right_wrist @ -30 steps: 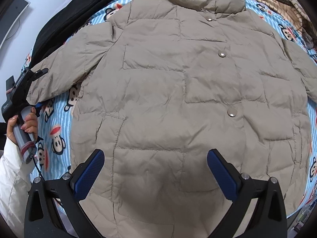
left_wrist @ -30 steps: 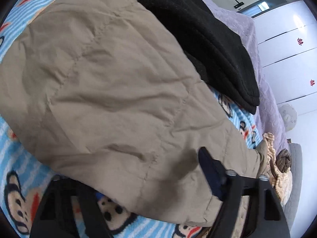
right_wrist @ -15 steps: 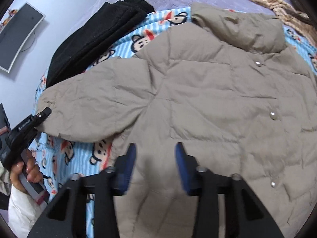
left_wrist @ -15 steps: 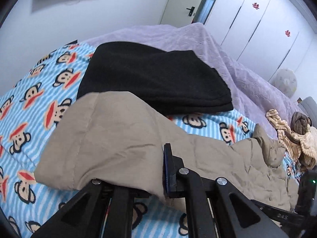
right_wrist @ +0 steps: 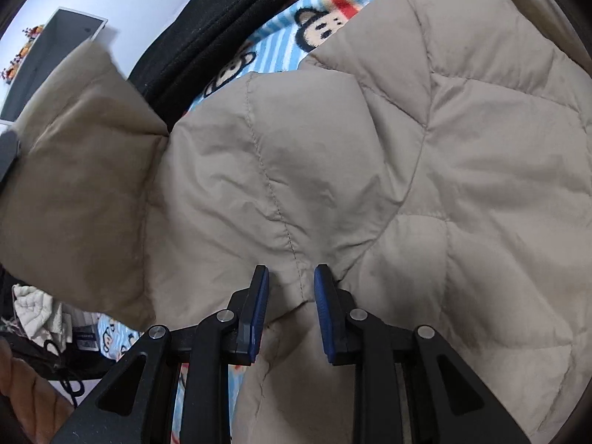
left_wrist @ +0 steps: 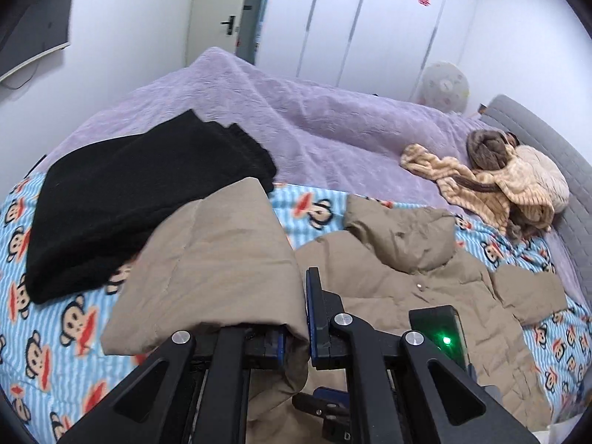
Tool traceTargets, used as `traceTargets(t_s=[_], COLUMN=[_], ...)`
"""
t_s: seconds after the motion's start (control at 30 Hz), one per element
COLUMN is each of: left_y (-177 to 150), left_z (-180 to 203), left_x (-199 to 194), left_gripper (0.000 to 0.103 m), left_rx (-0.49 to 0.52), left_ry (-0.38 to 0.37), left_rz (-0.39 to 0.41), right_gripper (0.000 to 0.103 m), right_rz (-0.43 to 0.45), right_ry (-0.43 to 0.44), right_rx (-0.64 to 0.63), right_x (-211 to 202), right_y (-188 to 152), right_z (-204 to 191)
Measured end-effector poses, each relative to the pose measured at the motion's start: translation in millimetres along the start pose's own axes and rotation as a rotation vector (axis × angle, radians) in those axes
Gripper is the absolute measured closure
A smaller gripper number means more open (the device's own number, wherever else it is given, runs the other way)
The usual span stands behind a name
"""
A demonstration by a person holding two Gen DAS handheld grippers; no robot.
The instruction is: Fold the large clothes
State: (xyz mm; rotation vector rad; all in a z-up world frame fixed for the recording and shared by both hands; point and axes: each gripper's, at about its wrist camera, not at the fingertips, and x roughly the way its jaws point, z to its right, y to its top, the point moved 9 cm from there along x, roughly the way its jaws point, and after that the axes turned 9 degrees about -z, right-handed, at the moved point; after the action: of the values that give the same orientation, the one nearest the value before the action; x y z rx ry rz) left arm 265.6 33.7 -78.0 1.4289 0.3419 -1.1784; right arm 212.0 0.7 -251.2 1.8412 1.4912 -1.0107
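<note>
— Since a second ago we have lifted the jacket's sleeve [left_wrist: 207, 259] off the monkey-print blanket [left_wrist: 55, 333] and swung the left wrist camera up, so the room now fills its view; the right wrist camera has dropped close over the padding.

— And where does the garment lie?

— Our beige quilted jacket [right_wrist: 425, 166] is spread front-up on the blanket, collar toward one o'clock in the left wrist view, with the folded black garment [left_wrist: 140, 199] at ten o'clock and the tan plush clothes [left_wrist: 499, 185] well apart at two o'clock.

— What do the tools have?

— Our left gripper [left_wrist: 296, 333] is clenched on the sleeve's cuff end, the fabric draping over its fingers. Our right gripper [right_wrist: 288, 310] has just been closing and now pinches a ridge of padding near the side seam, at six o'clock in its view.

— Which step is this, then?

— We judge it the first fold: bringing the sleeve and side inward over the chest. Next we should carry both grips across together, keeping the edge straight, and lay the sleeve flat before letting go.
</note>
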Motion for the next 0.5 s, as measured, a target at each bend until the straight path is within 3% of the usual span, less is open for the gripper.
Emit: traceTargets(t_s=[0.1,0.27,0.4,0.5], left_y=[-3,-43,-100,-121], left_z=[59,132,145,137], left_x=[24,79,124,122], left_gripper=[0.093,0.093,0.092,0.092], left_rx=[0.095,0.256,0.304,0.292], left_ry=[-0.056,-0.06,-0.005,0.001], left_rz=[-0.039,-0.147,-0.294,-0.317], right_gripper=[0.075,0.075,0.075,0.075], right_rz=[0.025,0.129,0.191,0.199], right_ry=[0.015,-0.103,-0.184,-0.207], right_rx=[0.025,0.128,0.2,0.221], right_x=[-29,-100,-135,-138], right_y=[-15,-48,-72,-81], right_z=[26,112,167,187])
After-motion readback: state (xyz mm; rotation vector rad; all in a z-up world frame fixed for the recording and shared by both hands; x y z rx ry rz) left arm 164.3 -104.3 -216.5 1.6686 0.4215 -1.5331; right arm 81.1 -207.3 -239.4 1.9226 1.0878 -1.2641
